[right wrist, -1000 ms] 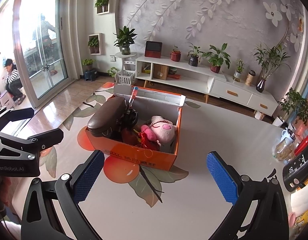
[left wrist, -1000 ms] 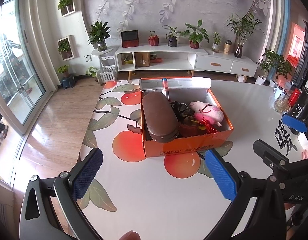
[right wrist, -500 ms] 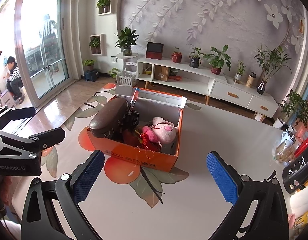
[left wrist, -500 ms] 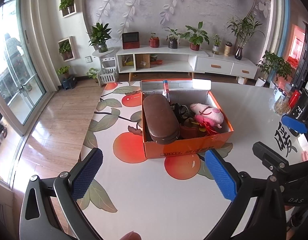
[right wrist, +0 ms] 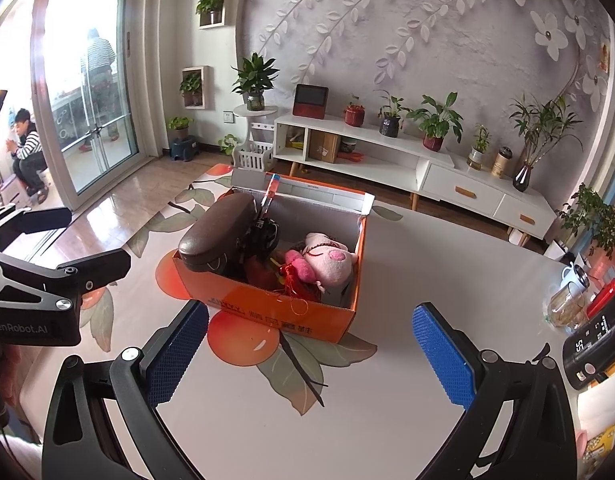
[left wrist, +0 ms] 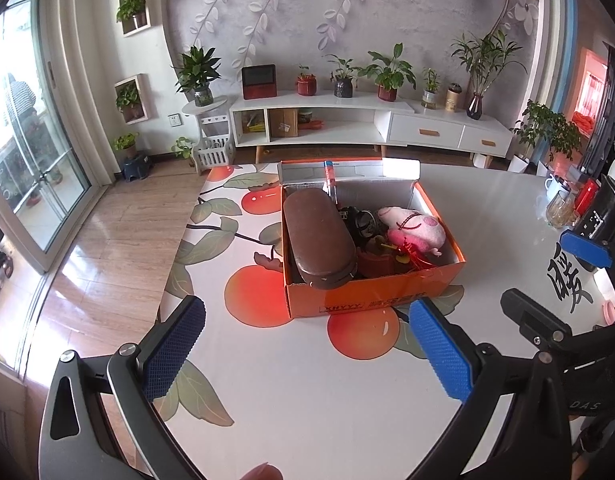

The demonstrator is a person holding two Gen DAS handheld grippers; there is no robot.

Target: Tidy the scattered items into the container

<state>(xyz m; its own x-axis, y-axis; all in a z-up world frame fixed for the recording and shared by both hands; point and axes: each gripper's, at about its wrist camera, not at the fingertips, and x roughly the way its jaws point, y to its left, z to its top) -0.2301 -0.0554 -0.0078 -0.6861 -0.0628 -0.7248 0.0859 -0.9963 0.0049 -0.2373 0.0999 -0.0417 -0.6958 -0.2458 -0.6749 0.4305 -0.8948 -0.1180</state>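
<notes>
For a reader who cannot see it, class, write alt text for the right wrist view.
An orange box on a fruit-print table holds a brown case, a pink plush toy and other small items. The right tool hangs open and empty before it.

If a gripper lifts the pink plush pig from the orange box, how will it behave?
The pink plush pig looks soft, so it would probably squash and feel light. Its fuzzy fabric should grip well. It touches a red tassel, which might come along.
</notes>
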